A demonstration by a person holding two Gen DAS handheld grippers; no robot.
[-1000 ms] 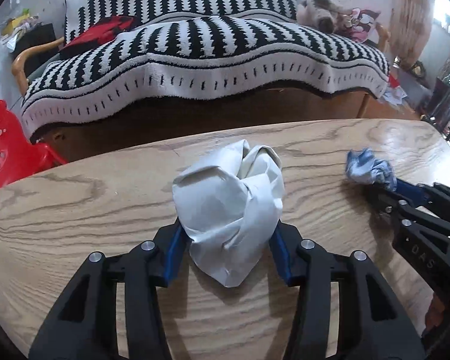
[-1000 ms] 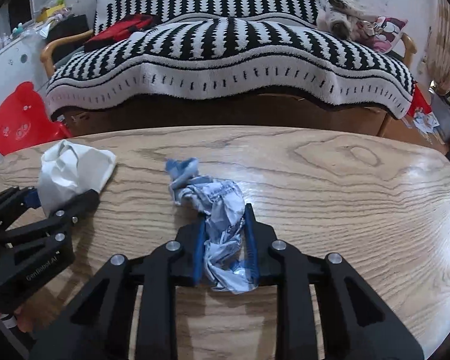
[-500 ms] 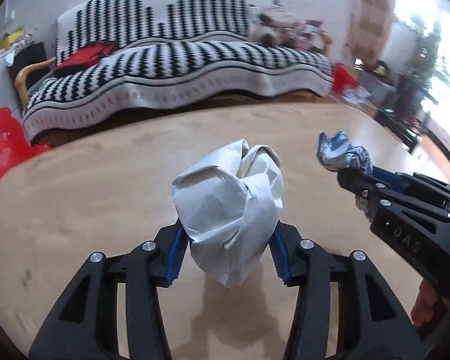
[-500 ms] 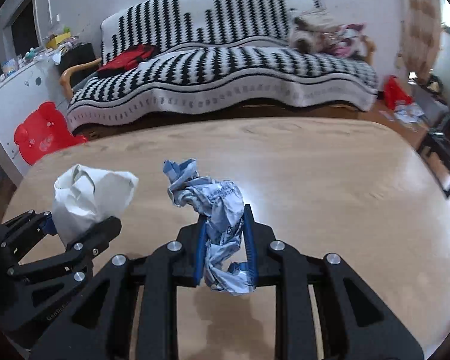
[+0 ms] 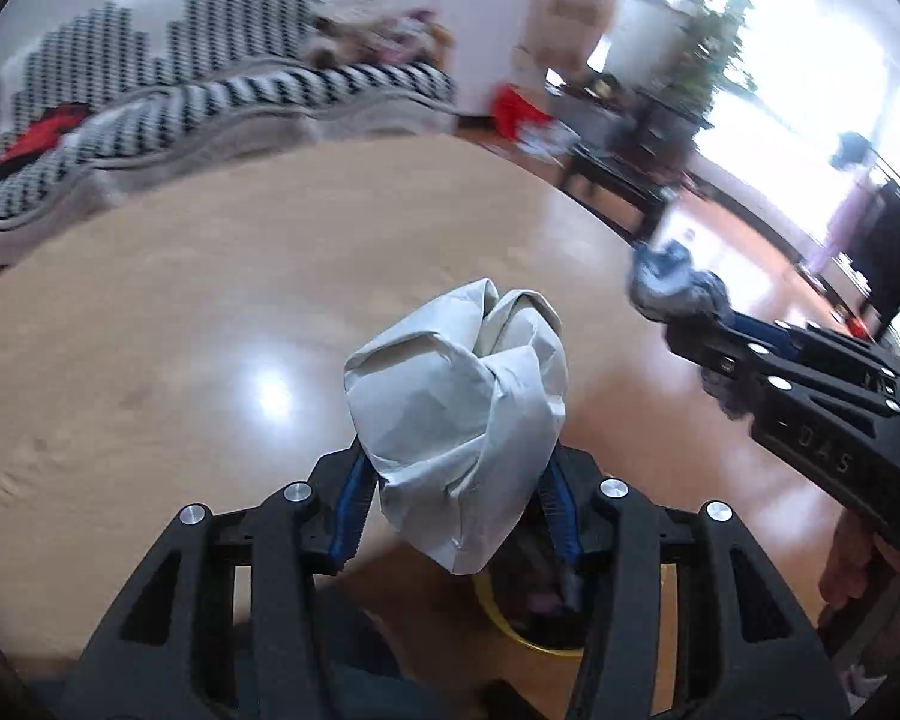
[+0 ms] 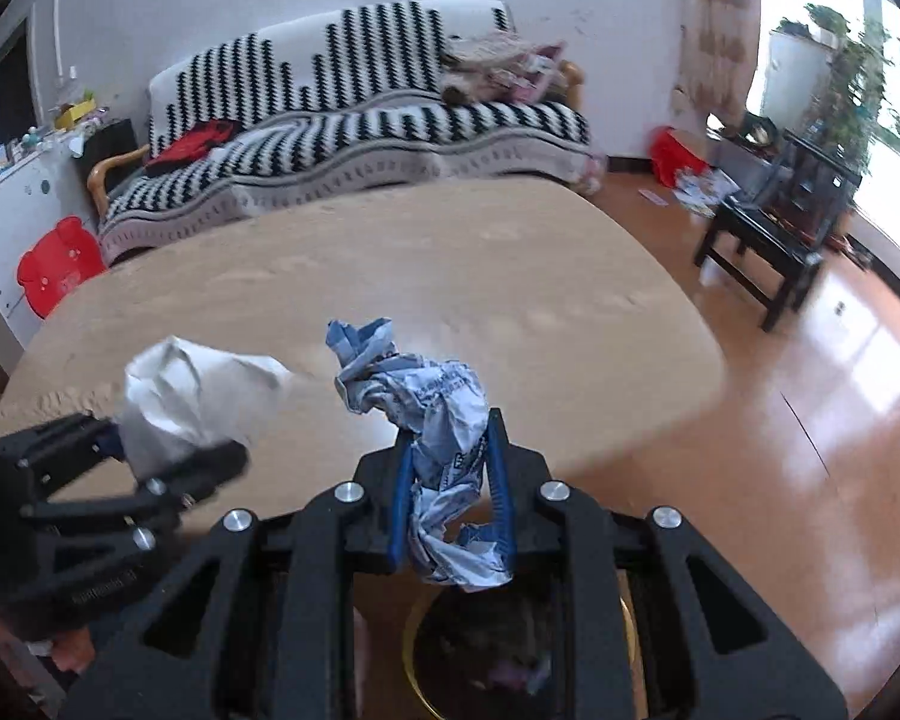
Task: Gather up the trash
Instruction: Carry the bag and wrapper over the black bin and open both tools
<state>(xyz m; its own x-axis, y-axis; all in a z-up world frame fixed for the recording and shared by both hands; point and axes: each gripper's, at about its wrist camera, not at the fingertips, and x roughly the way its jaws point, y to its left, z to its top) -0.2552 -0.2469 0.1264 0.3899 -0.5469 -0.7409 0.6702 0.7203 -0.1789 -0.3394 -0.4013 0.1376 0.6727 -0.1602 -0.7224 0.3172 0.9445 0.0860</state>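
A: How many pieces of trash?

B: Two. The left tool (image 5: 457, 498) is clamped on a crumpled white paper wad (image 5: 459, 414), long axis upright, held above the light wooden bench (image 5: 210, 300).

A: And the right tool (image 6: 452, 501)?

B: Clamped on a crumpled blue-and-white printed wrapper (image 6: 435, 420) (tail pointing up-left), over a yellow-rimmed bin (image 6: 417, 654).

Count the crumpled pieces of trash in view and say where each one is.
2. The white paper wad is clamped in the left hand-held gripper; the blue printed wrapper is clamped in the right hand-held gripper. The bin below may hide more.
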